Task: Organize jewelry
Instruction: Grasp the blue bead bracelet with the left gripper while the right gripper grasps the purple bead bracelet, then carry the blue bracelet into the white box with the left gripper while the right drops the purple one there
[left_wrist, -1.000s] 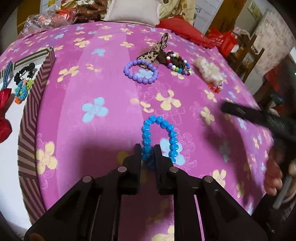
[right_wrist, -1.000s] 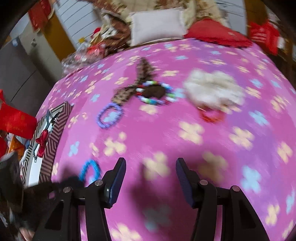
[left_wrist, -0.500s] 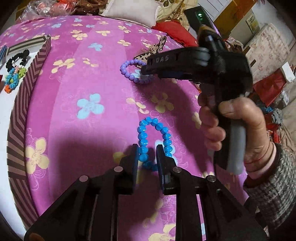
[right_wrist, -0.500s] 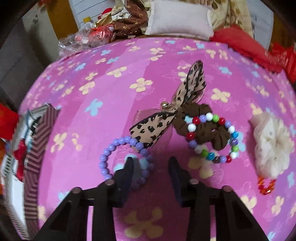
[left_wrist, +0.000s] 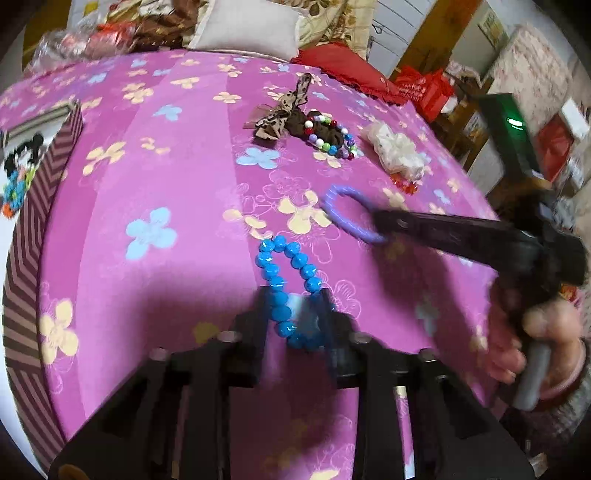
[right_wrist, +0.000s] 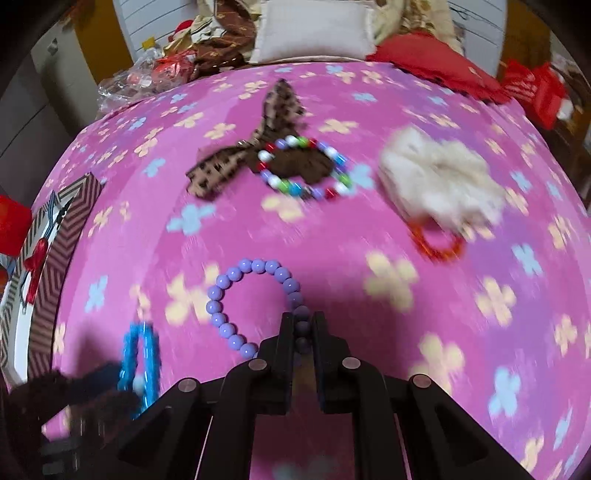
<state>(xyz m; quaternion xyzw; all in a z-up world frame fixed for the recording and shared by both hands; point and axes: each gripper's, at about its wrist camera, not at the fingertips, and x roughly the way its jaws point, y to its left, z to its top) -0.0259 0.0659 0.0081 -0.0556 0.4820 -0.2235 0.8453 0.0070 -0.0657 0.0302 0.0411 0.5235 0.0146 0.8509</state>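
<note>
Bracelets sit in both pairs of tongs; the blue bead bracelet (left_wrist: 291, 291) lies on the pink flowered cloth (left_wrist: 155, 155) with its near end between the fingers of the left gripper (left_wrist: 293, 314), whose jaws have just been closing and now clench that strand; the purple bead bracelet (right_wrist: 255, 302) hangs from the right gripper (right_wrist: 303, 332), its right-hand strand pinched between jaws that have just been closing, the loop reaching out to the left and far side. In the left wrist view the right gripper comes in from the right, held by a hand (left_wrist: 532, 343), and the purple loop is smeared by motion blur. Farther off lie a leopard-print bow (right_wrist: 236, 158) joined to a brown scrunchie, a multicoloured bead bracelet (right_wrist: 306, 166) on it, a fluffy cream scrunchie (right_wrist: 439, 177) and a small red-orange bead ring (right_wrist: 436, 243) partly under it. A chevron-striped box (left_wrist: 33, 229) at the left is cut off by the frame; its contents are hard to make out.
</note>
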